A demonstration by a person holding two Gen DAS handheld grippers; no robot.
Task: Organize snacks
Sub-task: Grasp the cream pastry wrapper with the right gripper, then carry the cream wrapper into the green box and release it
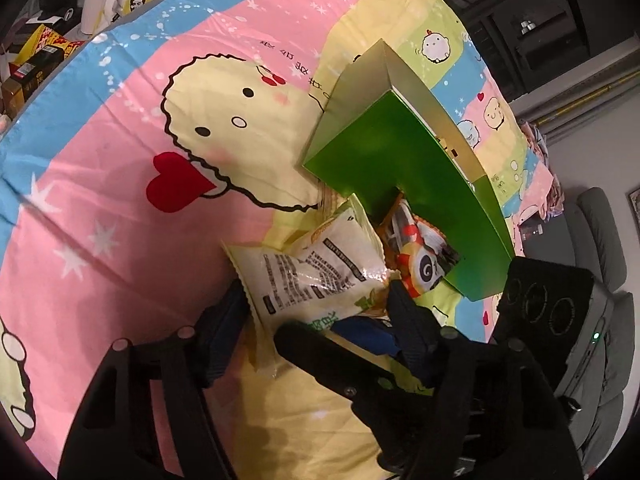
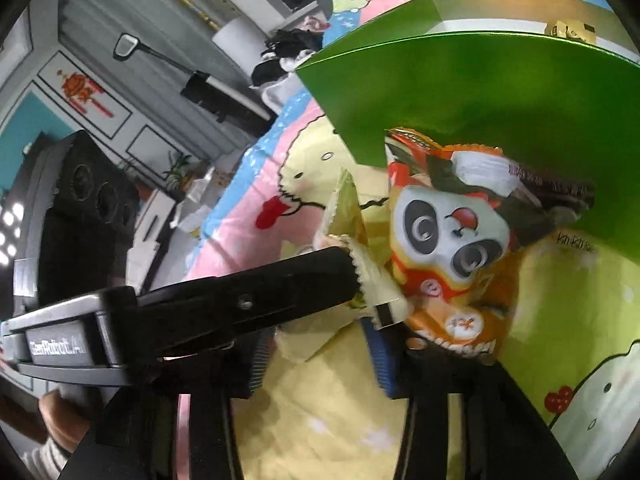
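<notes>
At lower centre of both views, on the bed (image 1: 120, 184), left fingers (image 1: 224, 332) straddle the white packet (image 1: 304, 272) and right fingers (image 2: 384, 348) pinch the panda packet (image 2: 444, 248), both still outside the green box (image 1: 380, 148).

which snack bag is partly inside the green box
The orange panda-face bag: its top end sits inside the green box opening. The pale yellow bag lies outside on the bedsheet.

A cartoon-print bed sheet (image 1: 120, 200) spreads out before grey panelled walls (image 2: 100, 60) and a grey sofa (image 1: 600, 248).
</notes>
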